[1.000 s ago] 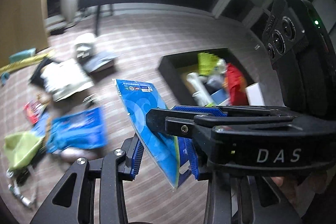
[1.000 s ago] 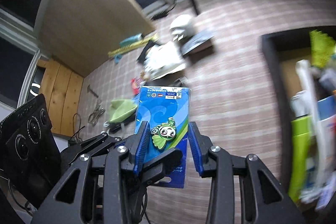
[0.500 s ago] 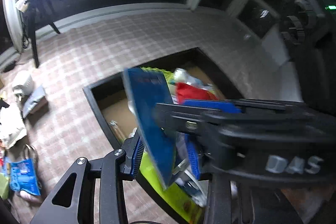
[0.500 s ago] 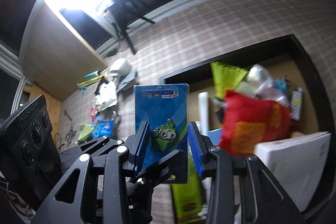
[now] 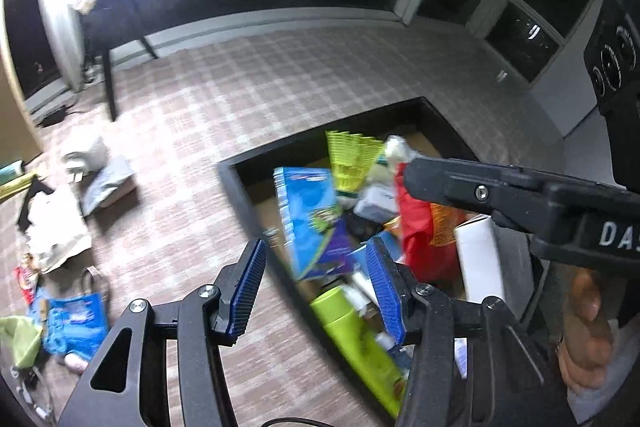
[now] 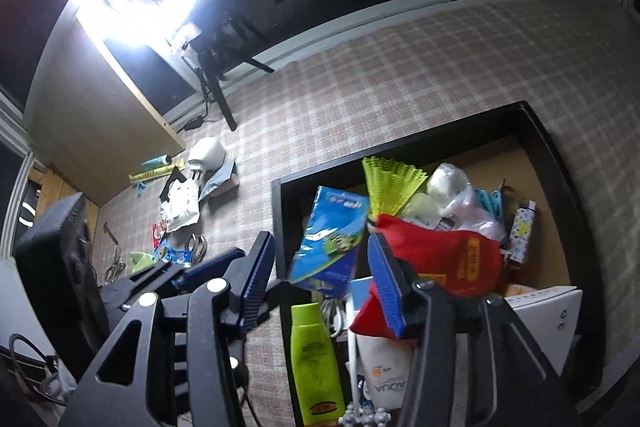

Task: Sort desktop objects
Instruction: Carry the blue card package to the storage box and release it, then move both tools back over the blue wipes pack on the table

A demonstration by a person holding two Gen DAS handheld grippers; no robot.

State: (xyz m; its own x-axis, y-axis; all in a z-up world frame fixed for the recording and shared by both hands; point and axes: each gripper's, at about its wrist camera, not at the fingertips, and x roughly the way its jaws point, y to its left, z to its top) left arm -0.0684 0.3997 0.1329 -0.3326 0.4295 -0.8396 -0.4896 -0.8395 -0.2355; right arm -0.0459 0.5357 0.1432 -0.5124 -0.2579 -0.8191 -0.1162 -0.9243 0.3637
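Note:
A blue card pack with a green cartoon figure (image 5: pixel 310 223) is loose, tilted and blurred, over the black storage box (image 5: pixel 240 195). It also shows in the right wrist view (image 6: pixel 330 243) above the box (image 6: pixel 280 227). My left gripper (image 5: pixel 316 291) is open and empty, just before the pack. My right gripper (image 6: pixel 320 283) is open and empty too, its jaws either side of the pack without touching it. The right gripper's body crosses the left wrist view (image 5: pixel 520 195).
The box holds a red bag (image 6: pixel 440 255), a yellow-green fan (image 6: pixel 390 183), a green bottle (image 6: pixel 316 359), a white box (image 6: pixel 544 311) and several small items. More clutter lies on the checked cloth at left: a blue packet (image 5: pixel 74 323), a green cloth (image 5: pixel 18 339), white bags (image 5: pixel 52 231).
Both grippers swung from the cluttered left side to over the box, then opened. The blue card pack, held by both before, is now released and falling into the box.

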